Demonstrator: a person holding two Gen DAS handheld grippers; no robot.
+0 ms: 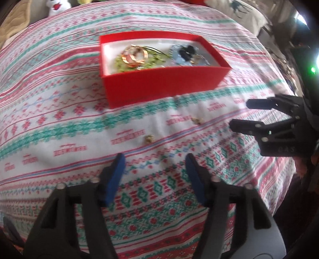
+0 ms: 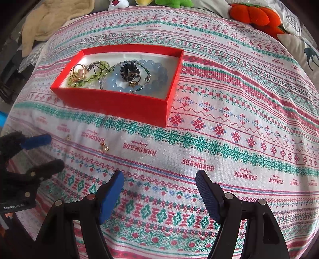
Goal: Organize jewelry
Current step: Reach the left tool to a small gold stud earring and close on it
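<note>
A red box (image 1: 159, 89) (image 2: 119, 107) sits on the patterned cloth and holds gold rings (image 2: 78, 73), a green bead strand (image 2: 89, 79), a blue bead bracelet (image 2: 157, 73) and dark rings (image 2: 131, 75). Two small gold earrings lie loose on the cloth in front of the box (image 1: 149, 138) (image 1: 197, 120), also in the right wrist view (image 2: 68, 137) (image 2: 104, 147). My left gripper (image 1: 155, 159) (image 2: 51, 149) is open and empty, just short of the nearer earring. My right gripper (image 2: 159, 177) (image 1: 239, 113) is open and empty, to the right of the earrings.
The cloth (image 2: 219, 119) covers a rounded surface that drops away at the sides. Plush toys, an orange one (image 2: 257, 16) and a green one (image 2: 171, 3), and a beige cloth (image 2: 53, 18) lie at the far edge. A deer-print pillow (image 2: 307, 53) is at the far right.
</note>
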